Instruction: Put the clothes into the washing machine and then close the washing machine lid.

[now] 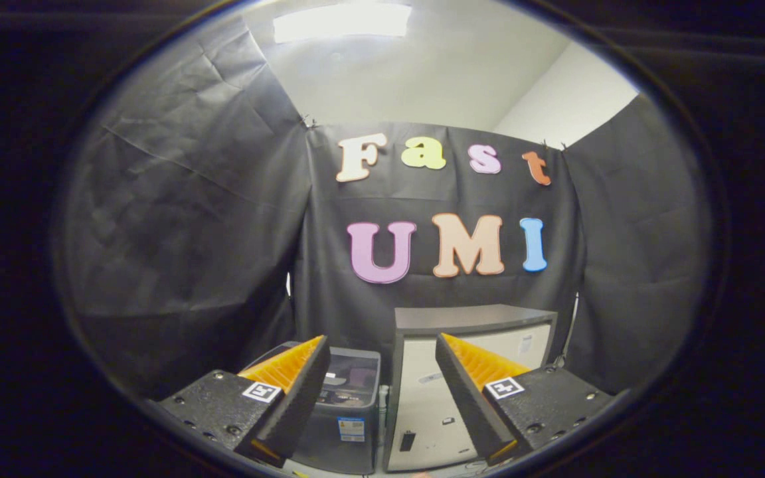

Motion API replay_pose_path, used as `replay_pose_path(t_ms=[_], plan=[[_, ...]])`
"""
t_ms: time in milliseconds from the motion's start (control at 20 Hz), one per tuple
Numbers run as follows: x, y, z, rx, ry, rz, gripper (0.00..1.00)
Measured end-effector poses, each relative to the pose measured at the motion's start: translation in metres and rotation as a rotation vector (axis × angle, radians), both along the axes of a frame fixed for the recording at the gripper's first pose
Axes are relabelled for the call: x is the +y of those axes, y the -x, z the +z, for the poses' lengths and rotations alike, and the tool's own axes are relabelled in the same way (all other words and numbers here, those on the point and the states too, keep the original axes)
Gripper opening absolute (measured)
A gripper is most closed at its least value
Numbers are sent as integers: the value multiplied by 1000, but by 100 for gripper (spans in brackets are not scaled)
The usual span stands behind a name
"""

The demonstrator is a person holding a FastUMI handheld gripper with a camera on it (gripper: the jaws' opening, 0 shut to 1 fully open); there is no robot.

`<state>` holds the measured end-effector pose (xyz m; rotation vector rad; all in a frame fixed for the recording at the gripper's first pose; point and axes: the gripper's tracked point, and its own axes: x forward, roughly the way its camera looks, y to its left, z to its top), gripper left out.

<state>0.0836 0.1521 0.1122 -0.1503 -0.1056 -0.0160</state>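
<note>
1. The gripper (382, 392) has its fingers spread wide apart with nothing between them.
2. Beyond the left finger stands the small grey washing machine (346, 405); the finger hides its near left corner.
3. Its top looks dark and see-through, but whether the lid is up or down is hard to tell.
4. Dark shapes show inside; I cannot tell if they are clothes.
5. Just beside it, beyond the right finger, stands a white cabinet (429, 398), partly covered by that finger.

A dark grey washing machine (349, 411) stands beside a white, grey-topped cabinet (469, 385).
</note>
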Motion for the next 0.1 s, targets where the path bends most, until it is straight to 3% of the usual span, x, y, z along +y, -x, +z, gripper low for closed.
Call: replay_pose_path(t_ms=[100], plan=[[-14,0,-1,-12,15,-47,96]])
